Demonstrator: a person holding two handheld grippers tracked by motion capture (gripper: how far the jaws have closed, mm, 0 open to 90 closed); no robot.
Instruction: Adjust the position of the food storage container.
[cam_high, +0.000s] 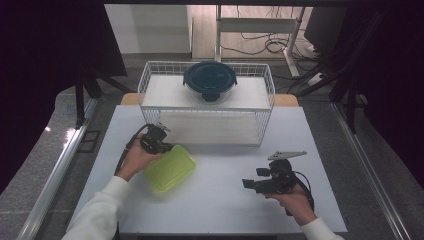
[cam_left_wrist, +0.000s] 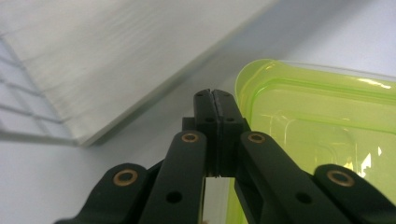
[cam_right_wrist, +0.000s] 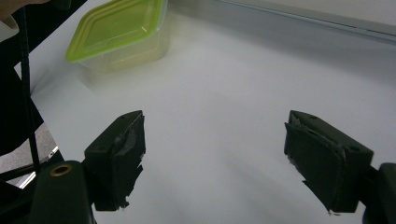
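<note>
Two grippers work a pale table (cam_high: 225, 195). Far across it stands a white wire rack (cam_high: 206, 102) carrying a round bowl with a dark lid (cam_high: 209, 79). Near left lies the lime plastic box (cam_high: 170, 168), translucent, rectangular with rounded corners. The left gripper (cam_high: 162, 146), jaws pressed together, sits at its far-left rim; whether it pinches the rim is unclear. The right gripper (cam_high: 248, 184), jaws spread, hovers empty near right.
</note>
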